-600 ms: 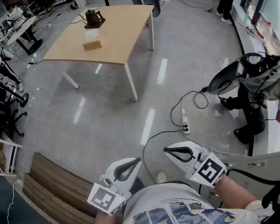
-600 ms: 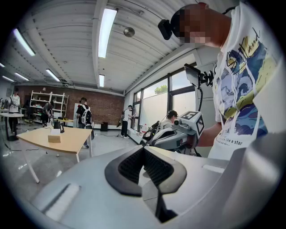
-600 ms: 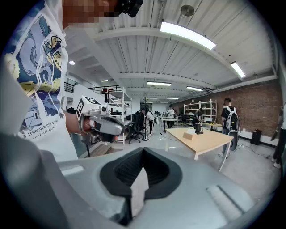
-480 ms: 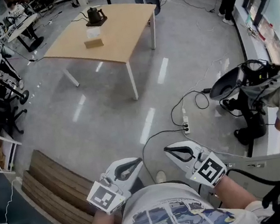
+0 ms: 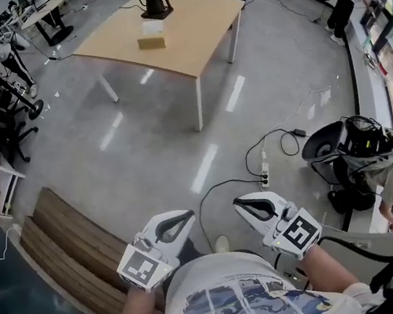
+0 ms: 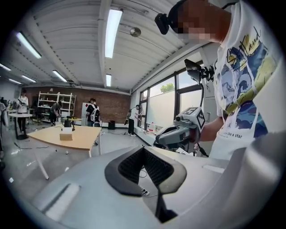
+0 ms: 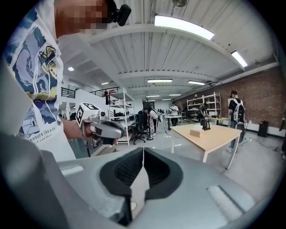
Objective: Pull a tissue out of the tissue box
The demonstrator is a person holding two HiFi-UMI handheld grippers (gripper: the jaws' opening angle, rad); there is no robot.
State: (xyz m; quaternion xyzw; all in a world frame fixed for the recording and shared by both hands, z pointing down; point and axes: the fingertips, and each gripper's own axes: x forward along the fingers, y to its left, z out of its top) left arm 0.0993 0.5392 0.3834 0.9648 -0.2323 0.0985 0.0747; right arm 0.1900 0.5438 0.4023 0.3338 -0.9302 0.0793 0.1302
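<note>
The tan tissue box (image 5: 151,42) with a white tissue (image 5: 153,27) sticking up stands on the light wooden table (image 5: 193,36) far across the floor. It also shows small in the left gripper view, tissue box (image 6: 66,136), and in the right gripper view, tissue box (image 7: 195,133). My left gripper (image 5: 189,215) and right gripper (image 5: 238,204) are held close to my body, side by side, several steps from the table. Both point roughly towards the table. The left gripper (image 6: 144,150) is shut with nothing in it. The right gripper (image 7: 143,150) is also shut and empty.
A dark kettle on a tray (image 5: 156,5) stands behind the box. On the grey floor between me and the table lie a power strip (image 5: 264,175) and cables. A wooden platform (image 5: 56,247) is at my left, a black chair (image 5: 344,141) and a bent-over person at my right.
The head view has swung: the table and box now sit further right and higher in the picture. Both grippers stay shut at the same place by my body.
</note>
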